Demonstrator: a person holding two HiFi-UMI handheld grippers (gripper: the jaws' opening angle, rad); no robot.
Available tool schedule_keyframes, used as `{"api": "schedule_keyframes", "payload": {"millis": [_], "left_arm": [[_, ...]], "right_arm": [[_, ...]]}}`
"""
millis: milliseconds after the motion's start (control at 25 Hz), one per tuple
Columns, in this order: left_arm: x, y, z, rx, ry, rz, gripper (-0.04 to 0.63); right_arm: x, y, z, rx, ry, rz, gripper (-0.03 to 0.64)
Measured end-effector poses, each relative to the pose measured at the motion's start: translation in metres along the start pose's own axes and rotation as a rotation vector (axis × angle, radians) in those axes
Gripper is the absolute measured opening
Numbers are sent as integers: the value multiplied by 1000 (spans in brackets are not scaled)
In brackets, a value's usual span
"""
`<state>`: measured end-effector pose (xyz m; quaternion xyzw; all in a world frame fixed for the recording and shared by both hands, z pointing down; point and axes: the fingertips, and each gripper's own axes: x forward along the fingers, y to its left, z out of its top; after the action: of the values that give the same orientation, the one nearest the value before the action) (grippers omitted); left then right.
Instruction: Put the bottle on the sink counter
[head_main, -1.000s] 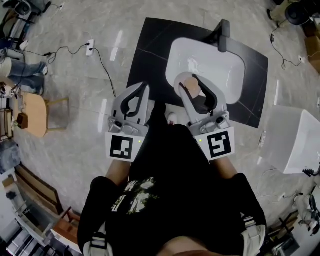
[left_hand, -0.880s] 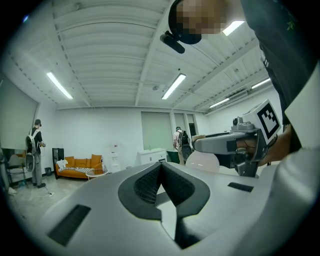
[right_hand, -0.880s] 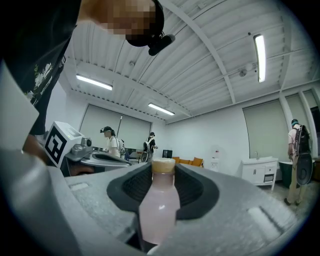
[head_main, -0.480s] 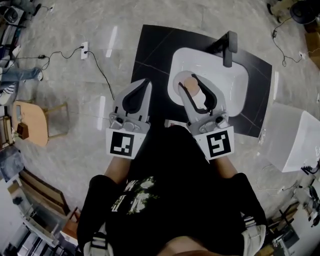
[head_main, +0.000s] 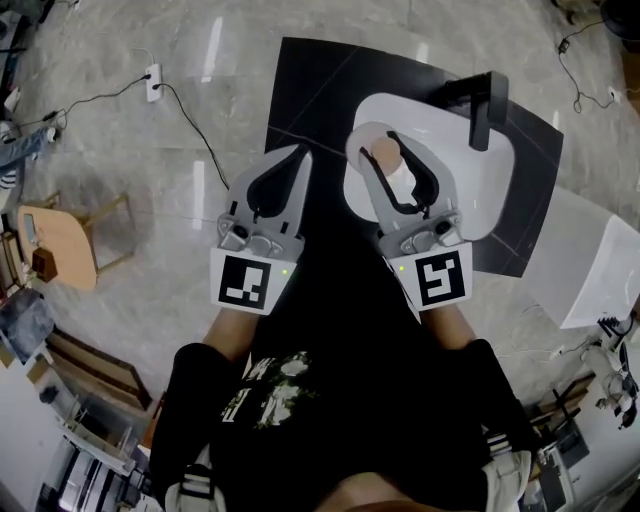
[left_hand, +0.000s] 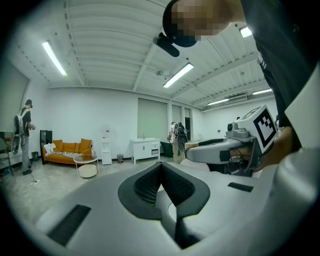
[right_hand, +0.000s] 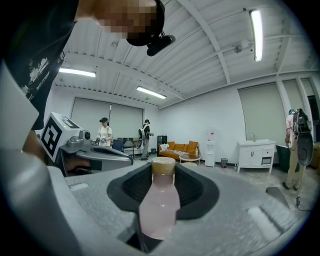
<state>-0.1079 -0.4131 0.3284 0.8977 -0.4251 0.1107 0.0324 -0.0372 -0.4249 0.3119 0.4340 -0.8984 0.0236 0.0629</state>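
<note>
- A white basin (head_main: 472, 185) is sunk into the dark tabletop (head_main: 320, 90). A black faucet (head_main: 487, 108) stands at the basin's far right edge. The part of the basin not covered by the gripper shows only bare white.
- A white box (head_main: 600, 270) sits on the floor off the tabletop's right edge. I cannot tell what is in it.
- The bottle (head_main: 392, 165) holds a pale pink liquid under a tan cap. It is off the tabletop, carried in the right hand-held gripper (head_main: 385, 140).
- In the head view the bottle shows over the basin's near left edge.
- In the right gripper view the bottle (right_hand: 160, 200) lies lengthwise between the jaws. Its cap is up at the tips and its body is down toward the camera.
- The right hand-held gripper (right_hand: 162, 167) pinches the bottle, with a black ribbed pad against each side of it.
- The left hand-held gripper (head_main: 300, 152) hangs near the tabletop's near left edge, well apart from the bottle.
- Its view shows the left hand-held gripper (left_hand: 161, 165) pressed together, the pad tips meeting with nothing between them.
- Each gripper carries a cube with a black-and-white square marker, the left cube (head_main: 247, 282) and the right cube (head_main: 437, 280).
- No print on the bottle can be read in either view.
- The person's black shirt bears a pale print (head_main: 265, 385) that is too small to read.
</note>
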Motion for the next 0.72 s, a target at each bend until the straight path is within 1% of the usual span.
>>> {"api": "schedule_keyframes", "payload": {"millis": [120, 240, 400, 480, 600, 720], "left_arm": [[24, 16, -12, -32, -4, -29, 8], [49, 29, -22, -45, -27, -60, 8], [78, 44, -43, -76, -35, -74, 6], [94, 51, -58, -88, -17, -78, 6], [116, 59, -79, -129, 9, -74, 8], [136, 70, -95, -128, 13, -67, 6]], "right_arm": [[30, -13, -17, 7, 26, -11, 132], [59, -26, -35, -11, 44, -25, 132], [93, -40, -62, -7, 73, -35, 132], [107, -48, -75, 4, 85, -44, 132], [123, -61, -90, 9, 88, -52, 132], [143, -72, -110, 9, 96, -55, 132]]}}
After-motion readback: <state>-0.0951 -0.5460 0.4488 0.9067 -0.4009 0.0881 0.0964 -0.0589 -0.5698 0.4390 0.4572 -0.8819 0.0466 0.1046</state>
